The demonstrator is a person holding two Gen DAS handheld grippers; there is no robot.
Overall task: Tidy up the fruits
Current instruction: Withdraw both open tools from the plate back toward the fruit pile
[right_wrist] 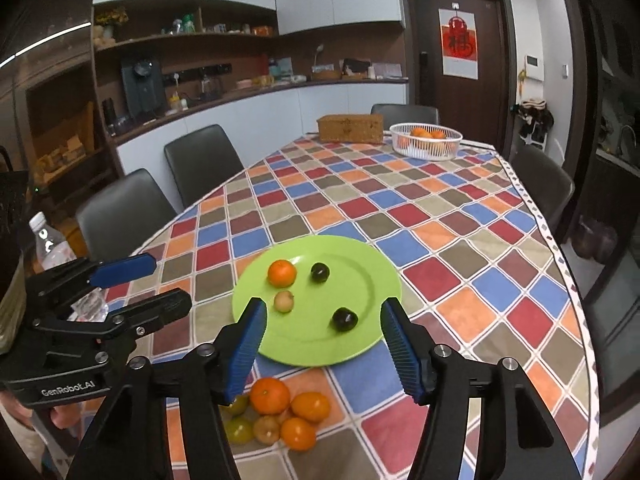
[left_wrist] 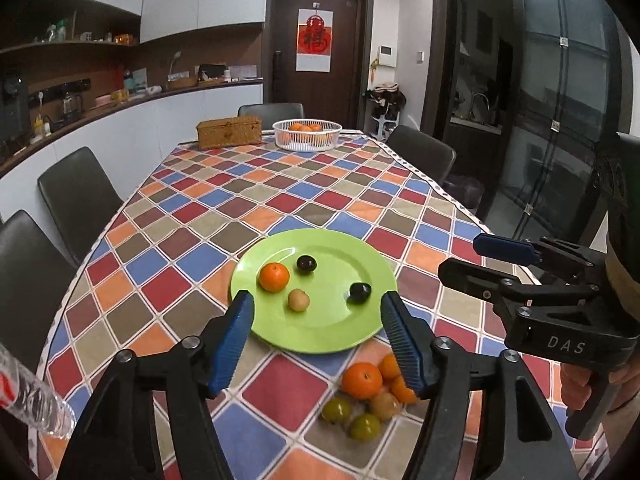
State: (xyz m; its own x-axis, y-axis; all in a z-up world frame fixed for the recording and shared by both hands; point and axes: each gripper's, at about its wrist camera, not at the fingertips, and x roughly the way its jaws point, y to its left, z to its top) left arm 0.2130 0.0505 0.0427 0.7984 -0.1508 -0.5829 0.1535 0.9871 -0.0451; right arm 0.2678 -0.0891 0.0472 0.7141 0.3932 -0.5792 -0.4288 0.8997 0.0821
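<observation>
Round glossy green plate (left_wrist: 320, 336) on checked tablecloth (left_wrist: 280, 184), bearing one orange (left_wrist: 274, 277), two dark smooth plums (left_wrist: 307, 263), one tan fruit (left_wrist: 298, 300). Ribbed blue pads (left_wrist: 236, 340) of left gripper (left_wrist: 318, 320) and right gripper (right_wrist: 322, 322) apart, gripping nothing.

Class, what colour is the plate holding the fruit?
Bright green plate, clearest in the right wrist view.

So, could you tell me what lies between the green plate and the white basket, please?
Nothing; only bare checked tablecloth separates green plate from white basket, in both views.

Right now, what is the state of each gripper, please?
Left gripper: open, nothing between its fingers.
Right gripper: open, nothing between its fingers.
</observation>
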